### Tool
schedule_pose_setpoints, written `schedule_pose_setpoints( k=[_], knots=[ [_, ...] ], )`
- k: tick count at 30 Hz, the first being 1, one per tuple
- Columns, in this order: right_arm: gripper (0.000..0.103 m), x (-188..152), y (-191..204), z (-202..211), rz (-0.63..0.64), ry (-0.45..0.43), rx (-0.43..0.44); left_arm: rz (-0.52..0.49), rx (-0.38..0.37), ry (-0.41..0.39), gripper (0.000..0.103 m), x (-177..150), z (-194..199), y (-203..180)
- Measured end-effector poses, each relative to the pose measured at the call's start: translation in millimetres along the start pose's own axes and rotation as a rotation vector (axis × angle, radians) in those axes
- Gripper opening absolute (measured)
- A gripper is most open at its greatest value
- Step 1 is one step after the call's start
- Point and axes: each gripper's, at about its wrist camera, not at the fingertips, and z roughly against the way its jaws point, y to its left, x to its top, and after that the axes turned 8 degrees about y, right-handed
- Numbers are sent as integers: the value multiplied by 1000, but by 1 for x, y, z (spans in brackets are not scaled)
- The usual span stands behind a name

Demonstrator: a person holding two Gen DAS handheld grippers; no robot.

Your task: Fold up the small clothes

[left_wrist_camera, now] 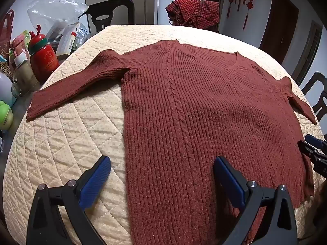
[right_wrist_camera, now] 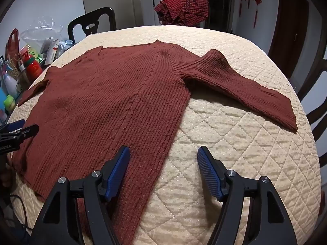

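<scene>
In the left wrist view, a rust-brown ribbed sweater (left_wrist_camera: 204, 112) lies spread flat on a tabletop covered by a cream quilted cover (left_wrist_camera: 67, 143), with its neckline toward the far edge and its hem toward the camera. One sleeve (left_wrist_camera: 75, 85) stretches out to the left across the cover, and the other sleeve (left_wrist_camera: 296, 100) runs off toward the right edge. The left gripper (left_wrist_camera: 162, 170) hangs over the sweater's lower left side with its blue fingers (left_wrist_camera: 96, 181) spread wide and gripping nothing; one finger is above the bare cover, the other above the knit. The right gripper (left_wrist_camera: 312, 149) shows at the right border near the sweater's side edge. Left of the cover stand a red bottle with antlers on its cap (left_wrist_camera: 41, 55), a clear plastic bag (left_wrist_camera: 55, 8) and assorted small packages. A red checked cloth (left_wrist_camera: 192, 12) is draped beyond the far edge, beside a dark chair (left_wrist_camera: 110, 12). In the right wrist view, the sweater (right_wrist_camera: 114, 106) fills the left and middle of the cover (right_wrist_camera: 245, 153), one sleeve (right_wrist_camera: 245, 83) angling out to the right. The right gripper (right_wrist_camera: 163, 159) hangs over the sweater's lower right edge, its blue fingers (right_wrist_camera: 117, 173) spread apart and empty: one is above the knit, the other above the bare cover. The left gripper (right_wrist_camera: 22, 130) shows at the left border by the sweater's opposite edge; whether it touches the knit cannot be told.
</scene>
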Motion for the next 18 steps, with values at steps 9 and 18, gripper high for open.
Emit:
schedule_pose_setpoints(
  k=[9,18],
  knots=[
    [71,0,0,0,-6,-2,3,-1,0,-3,102,0,0,1],
    [71,0,1,-1,-1,-2,4,-2,3,-5,102,1,3,-2]
  ],
)
